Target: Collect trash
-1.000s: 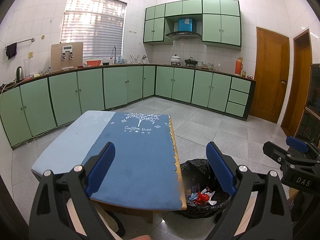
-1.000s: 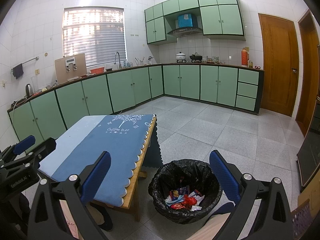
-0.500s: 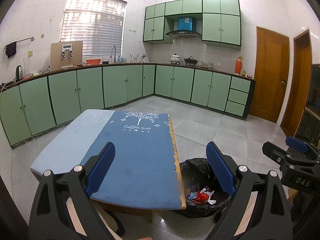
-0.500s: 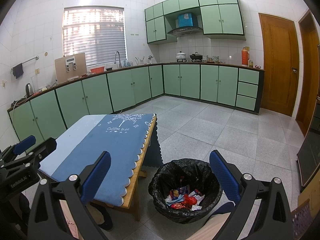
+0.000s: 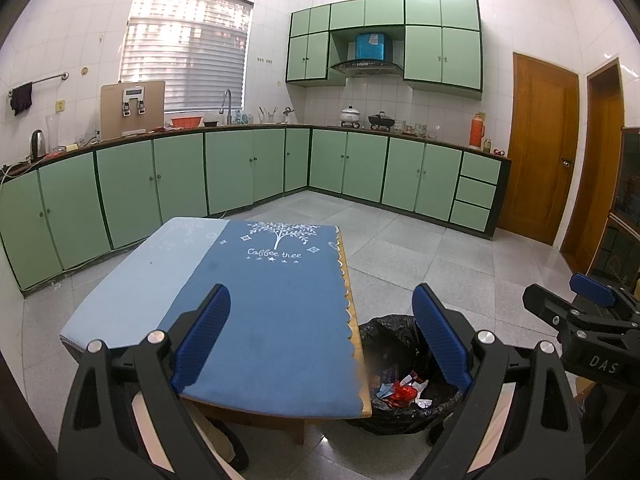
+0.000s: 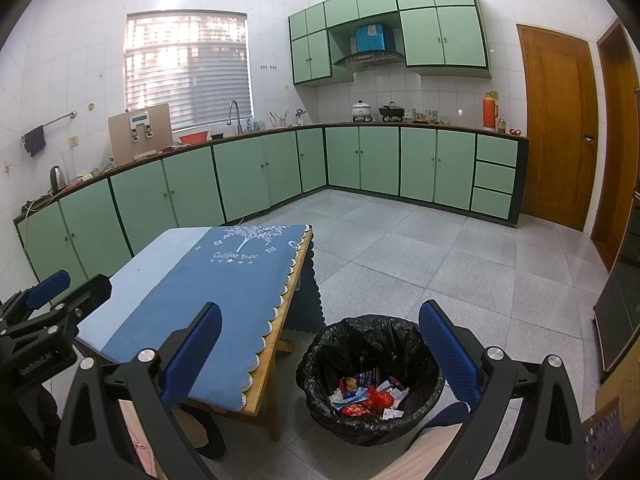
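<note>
A black-lined trash bin stands on the floor right of a low table; crumpled wrappers lie inside it. The left wrist view shows the same bin and wrappers past the table corner. My left gripper hovers open above the blue cloth on the table, holding nothing. My right gripper is open over the bin's near rim, also holding nothing. Each gripper appears at the edge of the other's view: the right gripper, the left gripper.
Green cabinets run along the left and far walls. Wooden doors stand at the right. Grey tiled floor stretches beyond the table and bin. A person's legs show below the grippers.
Both grippers have drifted very slightly; the table and bin sit a touch lower in the left wrist view. Both stayed open the whole time.
</note>
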The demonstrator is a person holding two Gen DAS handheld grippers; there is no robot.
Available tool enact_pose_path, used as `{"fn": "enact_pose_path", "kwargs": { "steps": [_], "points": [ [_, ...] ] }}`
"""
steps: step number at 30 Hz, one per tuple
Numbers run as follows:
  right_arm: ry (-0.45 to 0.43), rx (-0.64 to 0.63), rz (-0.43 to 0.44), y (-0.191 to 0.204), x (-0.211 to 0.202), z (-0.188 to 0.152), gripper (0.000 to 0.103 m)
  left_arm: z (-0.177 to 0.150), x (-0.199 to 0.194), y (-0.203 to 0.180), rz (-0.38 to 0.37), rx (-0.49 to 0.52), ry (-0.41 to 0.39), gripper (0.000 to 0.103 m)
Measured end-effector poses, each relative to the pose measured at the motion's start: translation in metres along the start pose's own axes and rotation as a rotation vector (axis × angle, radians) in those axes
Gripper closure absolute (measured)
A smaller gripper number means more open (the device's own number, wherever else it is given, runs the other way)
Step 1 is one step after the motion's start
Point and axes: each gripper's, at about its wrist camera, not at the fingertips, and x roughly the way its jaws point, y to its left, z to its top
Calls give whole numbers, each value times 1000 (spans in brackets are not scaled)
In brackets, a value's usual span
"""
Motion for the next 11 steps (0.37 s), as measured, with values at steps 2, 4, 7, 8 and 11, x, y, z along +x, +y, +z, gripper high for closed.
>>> {"fn": "enact_pose_path", "kwargs": {
  "steps": [2,4,7,8,11],
  "points": [
    [-1,0,-1,-1,1,1,6,1,0,1,1,0,-1,14],
    [-1,1,-1,-1,1,1,6,1,1,1,1,0,-1,14],
    [0,0,0,-1,1,2,6,2,1,2,1,-2,4,14],
    [-1,0,0,-1,0,2,6,2,1,2,1,-2,4,14],
    [1,0,0,-1,1,2,6,3,2,3,2,-2,2,14]
  ]
}}
